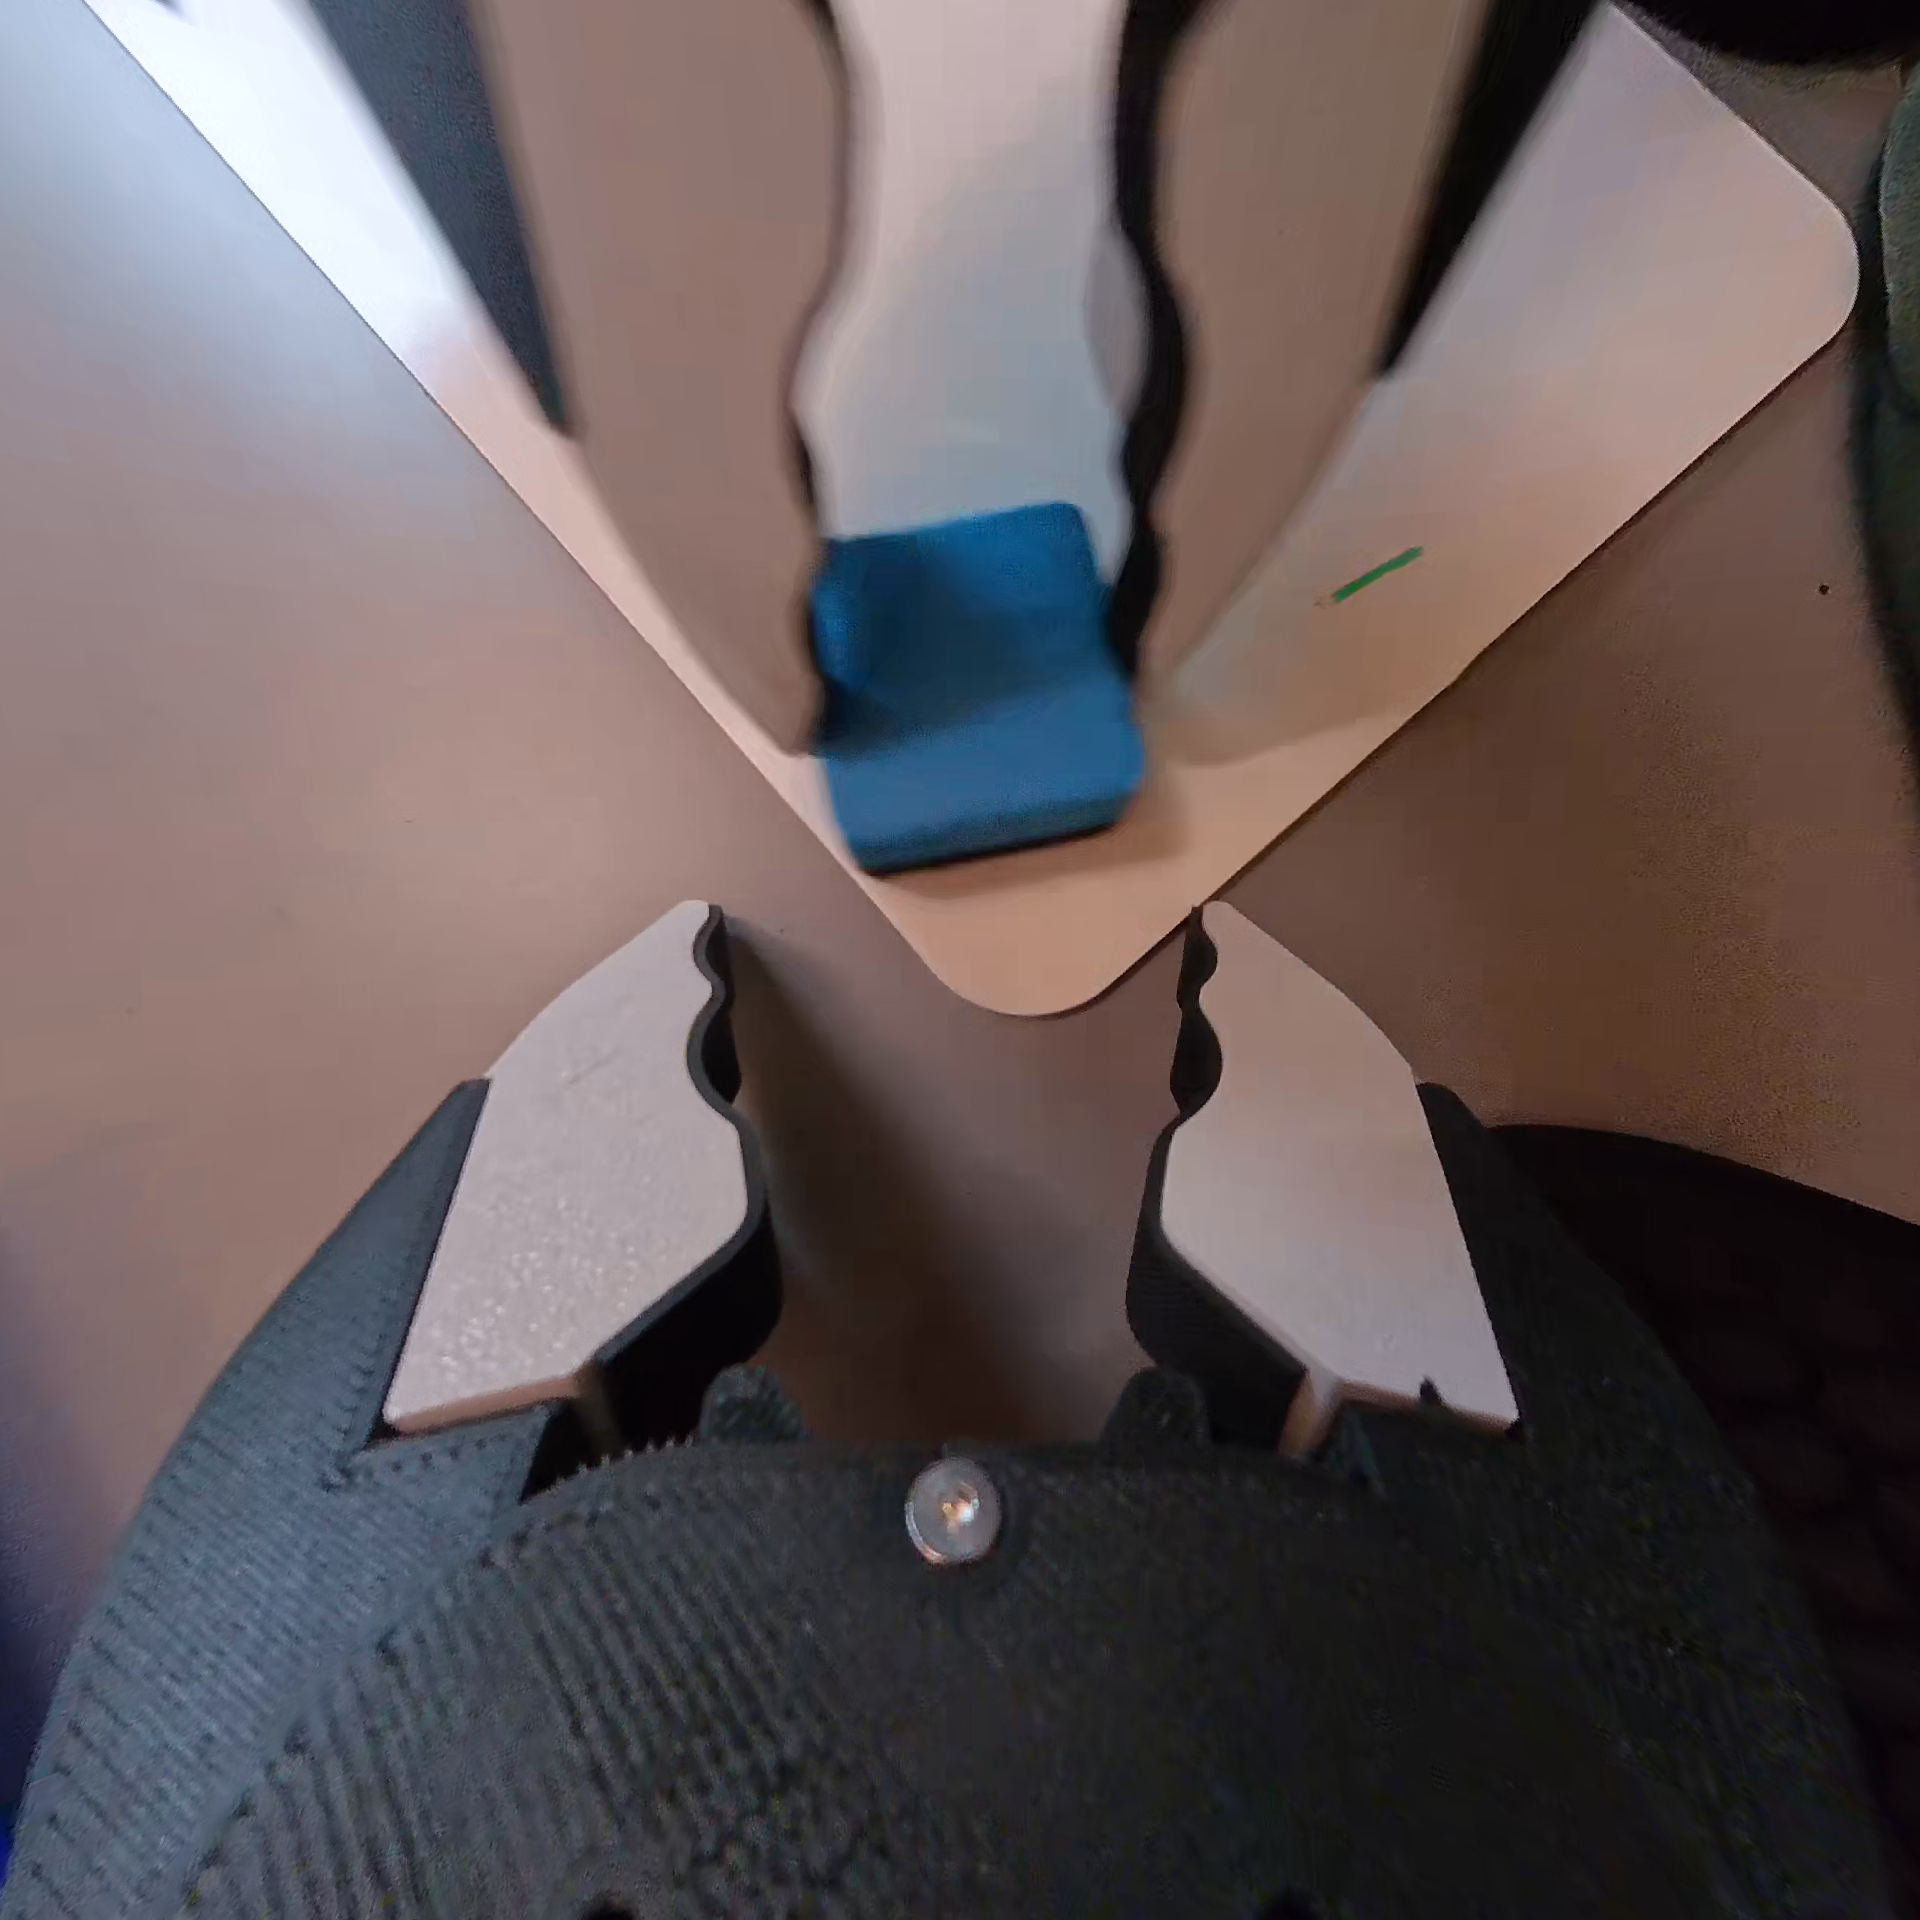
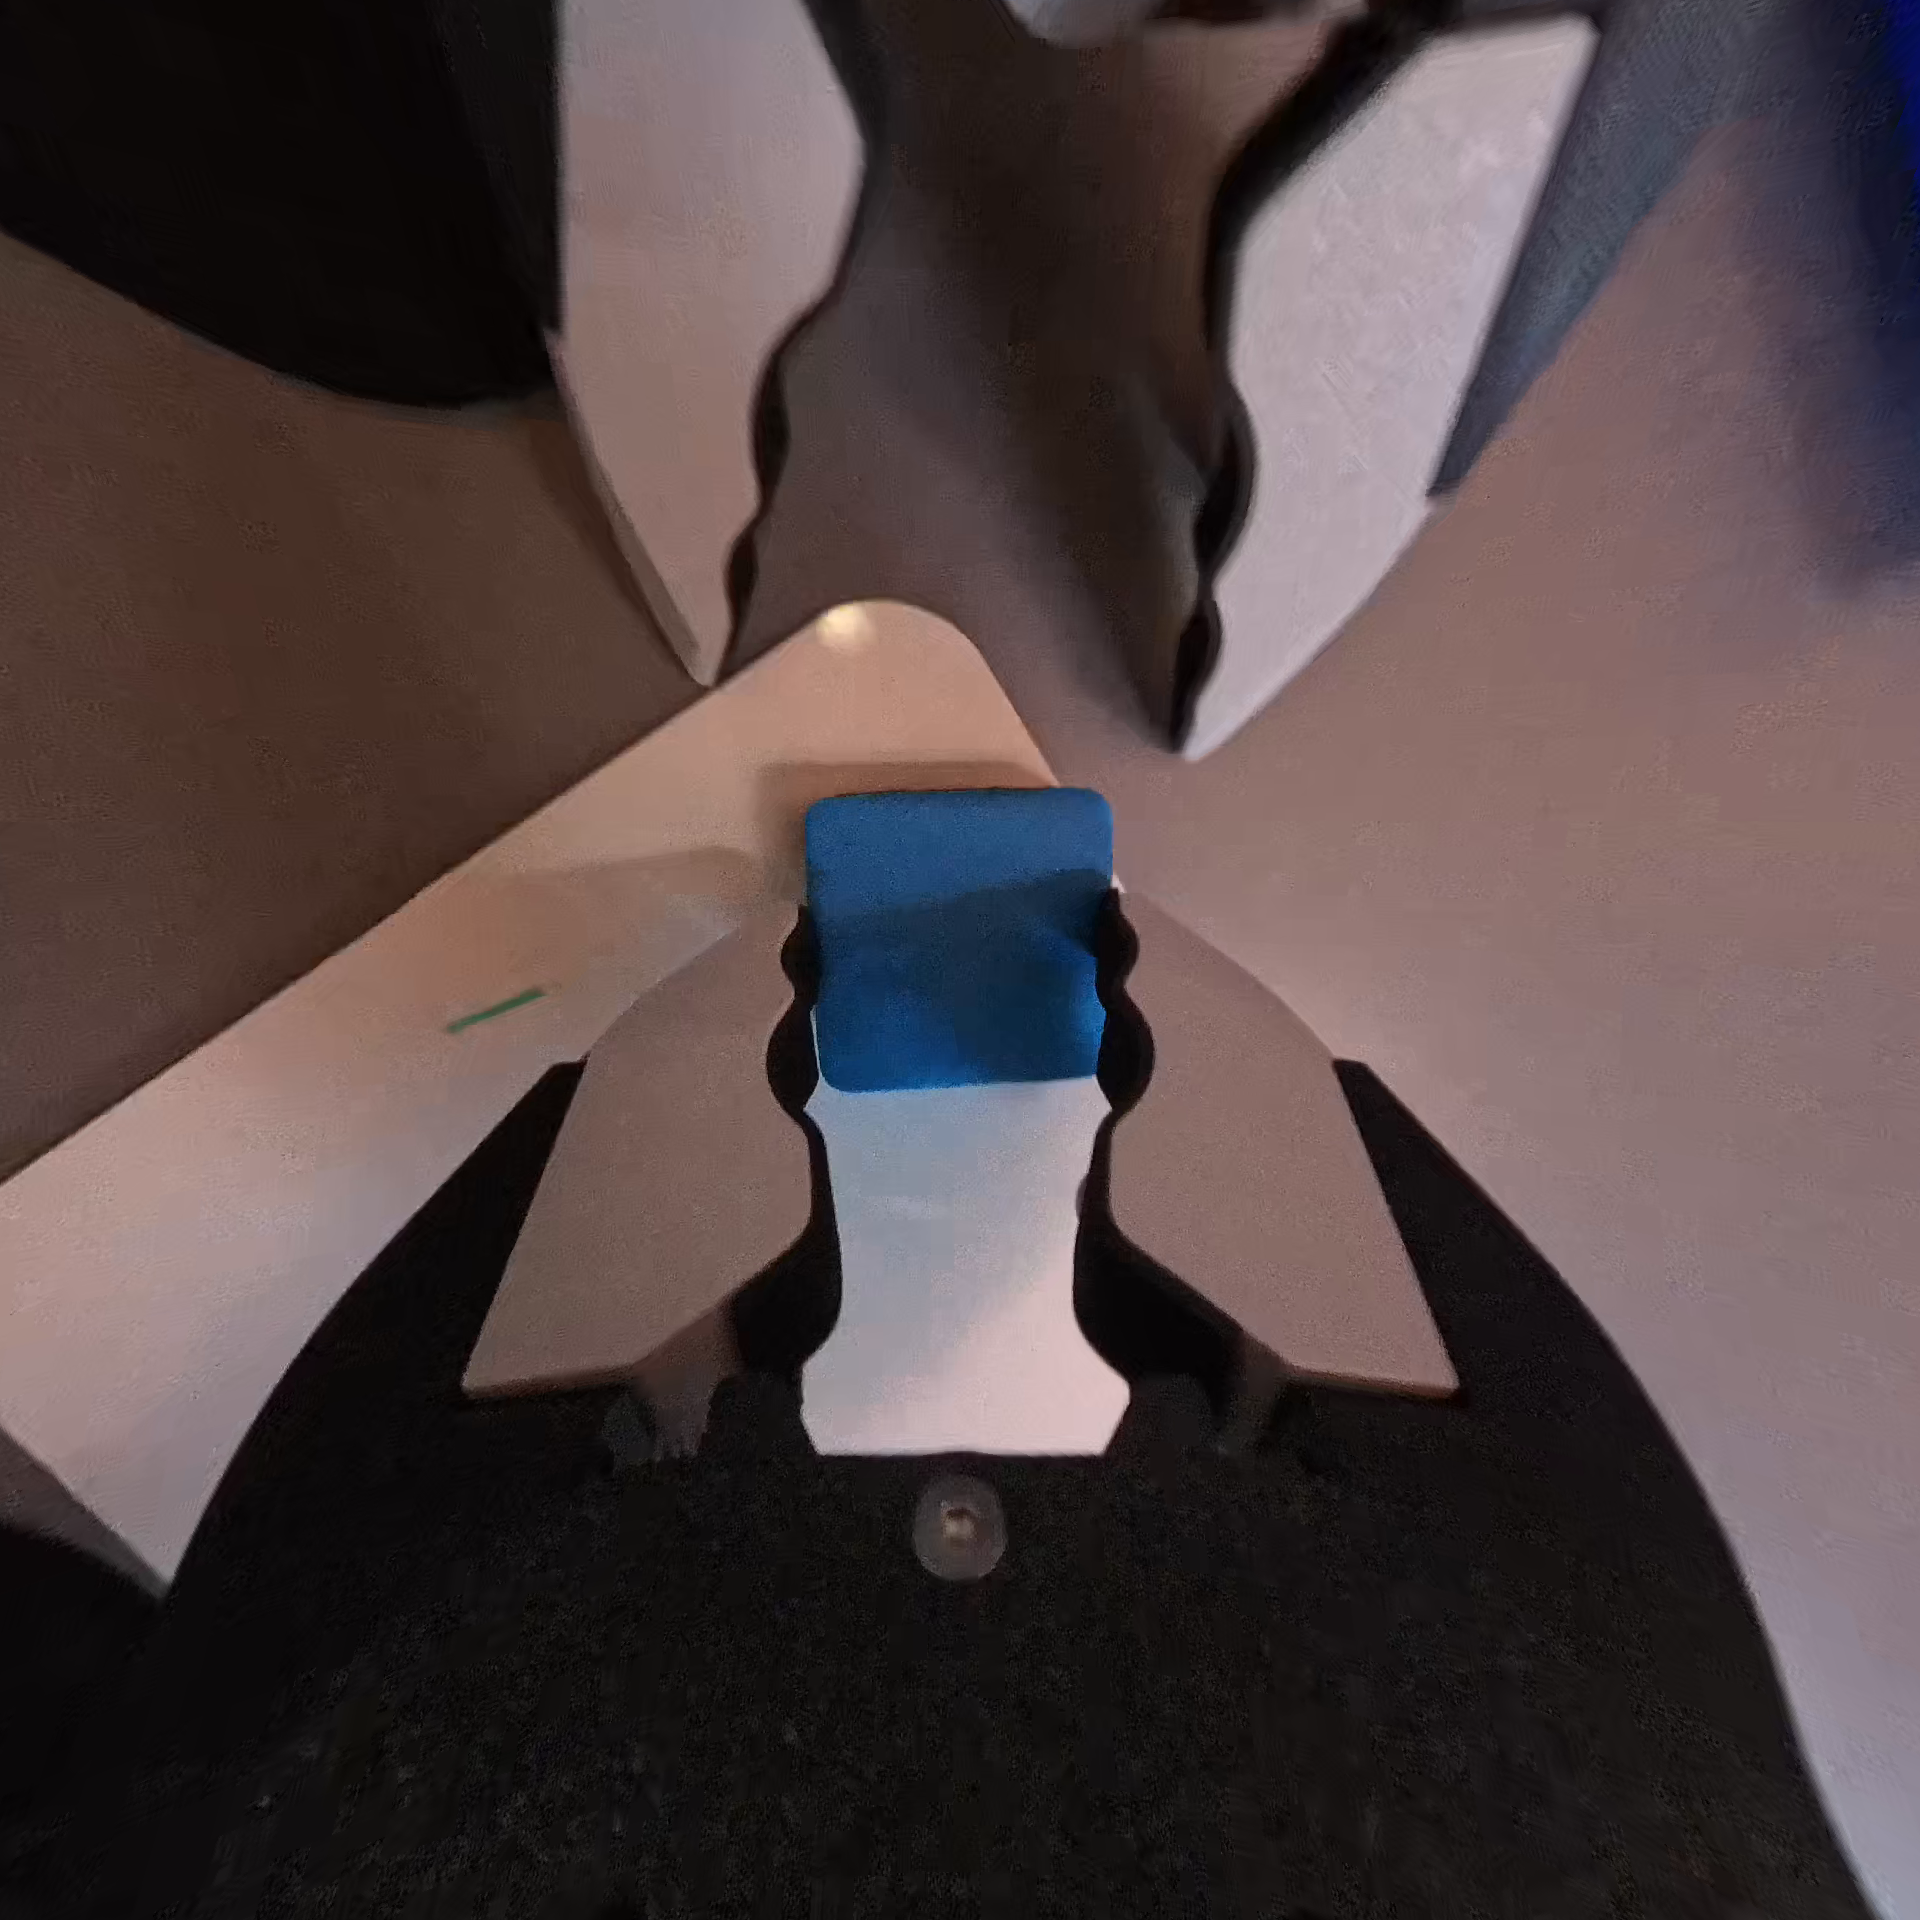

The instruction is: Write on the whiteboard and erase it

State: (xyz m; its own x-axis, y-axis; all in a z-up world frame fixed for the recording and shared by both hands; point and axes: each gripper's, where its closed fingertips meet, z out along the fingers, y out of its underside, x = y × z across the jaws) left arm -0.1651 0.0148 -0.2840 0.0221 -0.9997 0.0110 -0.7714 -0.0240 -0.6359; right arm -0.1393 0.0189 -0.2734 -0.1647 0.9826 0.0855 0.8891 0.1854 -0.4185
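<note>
Office or lab, hard to tell — plain brown tabletop (image 1: pixel 260 727), small whiteboard (image 1: pixel 1558 436).

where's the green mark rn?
On the whiteboard, left of the blue eraser in the right wrist view; right gripper holds the eraser.

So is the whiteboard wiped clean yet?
No. A short green mark remains on the whiteboard, beside the blue eraser.
</note>
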